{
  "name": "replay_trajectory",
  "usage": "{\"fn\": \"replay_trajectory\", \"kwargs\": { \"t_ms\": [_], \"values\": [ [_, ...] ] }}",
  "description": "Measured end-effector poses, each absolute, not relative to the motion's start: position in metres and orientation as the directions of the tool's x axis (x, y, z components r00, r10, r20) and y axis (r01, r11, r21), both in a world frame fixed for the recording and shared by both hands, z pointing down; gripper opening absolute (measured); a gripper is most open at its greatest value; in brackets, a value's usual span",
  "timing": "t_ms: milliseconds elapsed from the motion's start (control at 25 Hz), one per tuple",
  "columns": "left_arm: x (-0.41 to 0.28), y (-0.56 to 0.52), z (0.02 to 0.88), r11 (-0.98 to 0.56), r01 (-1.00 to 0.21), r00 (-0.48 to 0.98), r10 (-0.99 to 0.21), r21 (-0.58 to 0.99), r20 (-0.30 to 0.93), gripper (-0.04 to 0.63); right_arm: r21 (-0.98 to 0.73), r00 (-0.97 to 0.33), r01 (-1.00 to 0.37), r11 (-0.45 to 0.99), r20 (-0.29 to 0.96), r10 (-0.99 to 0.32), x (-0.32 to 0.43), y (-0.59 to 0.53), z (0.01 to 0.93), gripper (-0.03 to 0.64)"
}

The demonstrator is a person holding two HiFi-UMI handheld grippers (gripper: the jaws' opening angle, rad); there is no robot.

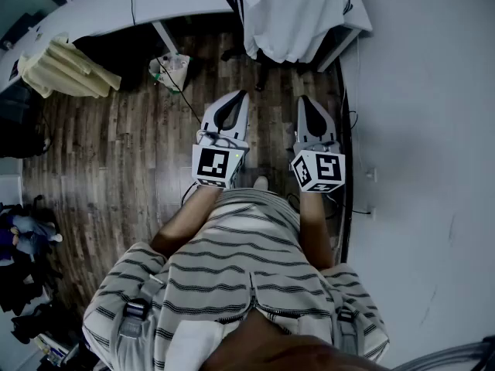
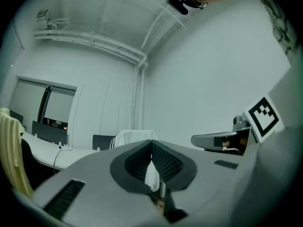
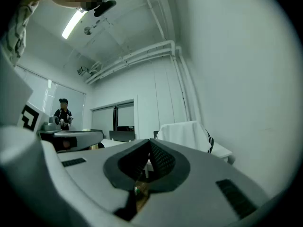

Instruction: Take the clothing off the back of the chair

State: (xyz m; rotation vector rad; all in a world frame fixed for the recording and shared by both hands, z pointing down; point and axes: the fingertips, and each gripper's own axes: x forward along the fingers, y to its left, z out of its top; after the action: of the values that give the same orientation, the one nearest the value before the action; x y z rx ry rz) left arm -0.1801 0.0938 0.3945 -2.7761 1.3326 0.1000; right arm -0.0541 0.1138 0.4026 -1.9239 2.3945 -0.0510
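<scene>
Over the wooden floor [image 1: 116,145], close in: left tool [image 1: 236,99] and right tool [image 1: 305,100] sit side by side, both clenched on nothing. Well ahead, the white striped garment [image 1: 290,14] hangs draped over the chair [image 1: 261,73] by the counter [image 1: 100,10].

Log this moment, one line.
phase: pre-grasp | left tongs: shut, empty | right tongs: shut, empty | white dark-striped garment: ahead, not grasped

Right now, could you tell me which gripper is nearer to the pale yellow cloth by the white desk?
Left. The left gripper sits between the pale yellow cloth and the right gripper, which is farther off beside the wall.
</scene>
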Motion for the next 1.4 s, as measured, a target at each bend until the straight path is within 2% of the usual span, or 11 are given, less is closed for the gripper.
{"fn": "replay_trajectory", "kwargs": {
  "t_ms": [800,1400],
  "values": [
    [-0.164,0.109,0.424,-0.646,-0.762,0.647,-0.762,-0.028,-0.031,0.025,-0.085,-0.209,-0.974,0.209,-0.013,-0.978,-0.039,0.13,0.426,0.02],
    [-0.132,0.116,0.428,-0.587,-0.809,0.588,-0.809,-0.03,-0.023,0.025,-0.112,-0.29,-0.95,0.291,-0.031,-0.957,-0.005,0.126,0.429,0.02]
  ]
}}
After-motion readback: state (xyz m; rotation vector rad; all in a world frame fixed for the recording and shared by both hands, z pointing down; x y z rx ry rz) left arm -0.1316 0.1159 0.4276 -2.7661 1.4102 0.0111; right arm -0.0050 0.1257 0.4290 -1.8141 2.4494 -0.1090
